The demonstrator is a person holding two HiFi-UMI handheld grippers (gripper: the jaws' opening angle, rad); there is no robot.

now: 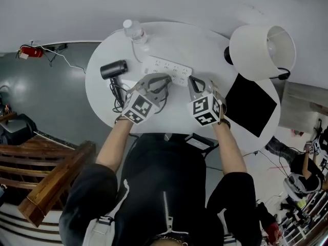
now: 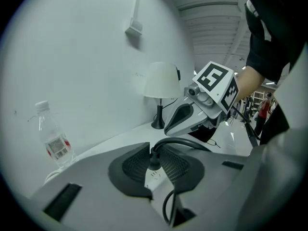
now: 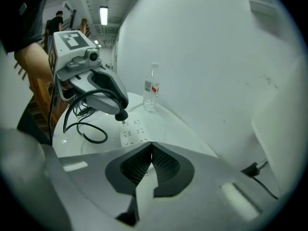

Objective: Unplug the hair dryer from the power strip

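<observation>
The white power strip [image 1: 166, 68] lies across the middle of the round table [image 1: 102, 55]. The black hair dryer [image 1: 114, 69] rests left of it, its cord [image 3: 89, 129] looped on the tabletop. My left gripper [image 2: 155, 160] is shut on the dryer's black plug [image 2: 154, 163], which sits right over the strip's sockets [image 2: 155, 176]; in the right gripper view the plug [image 3: 122, 115] hangs at the strip's [image 3: 132, 130] near end, seemingly just off it. My right gripper [image 3: 151, 150] is shut on nothing, raised beside the strip's other end.
A clear water bottle [image 1: 134, 31] stands at the table's far edge. A white-shaded lamp [image 1: 261, 45] and a black square pad [image 1: 251, 105] take up the right side. The table's rim is close behind the hair dryer.
</observation>
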